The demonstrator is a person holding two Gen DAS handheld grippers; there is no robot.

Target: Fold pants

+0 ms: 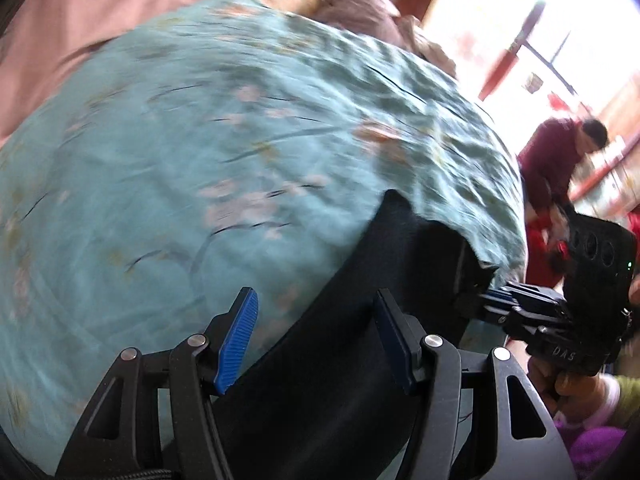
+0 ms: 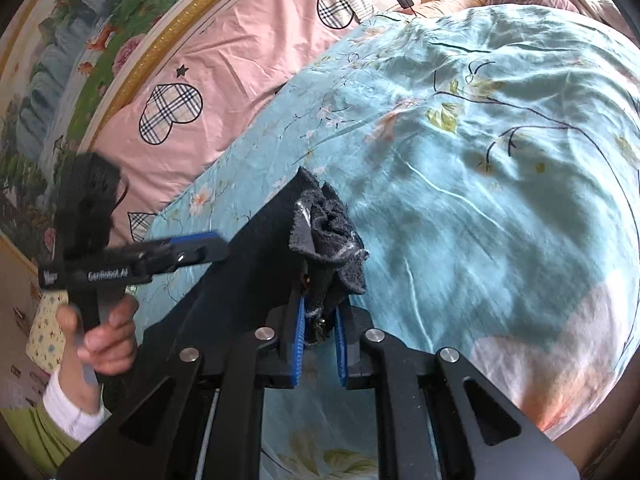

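Jaws of the right gripper (image 2: 320,344) are pressed together on a bunched, frayed edge of the dark pants (image 2: 256,248), lifting it above the teal floral bedspread (image 2: 480,184). The left gripper (image 1: 316,340) has its blue pads spread wide, with the pants cloth passing loosely between them. Behind lie a pink pillow (image 2: 208,80) and a gilt-framed painting (image 2: 80,52).

My pants (image 2: 256,256) are dark, nearly black, and hang lifted above the teal floral bedspread (image 2: 480,184) rather than lying flat on it. One stretch of fabric runs taut across it as a broad band (image 1: 340,360). The other end is bunched, its frayed grey edge (image 2: 328,236) crumpled and sticking up over the bedspread.
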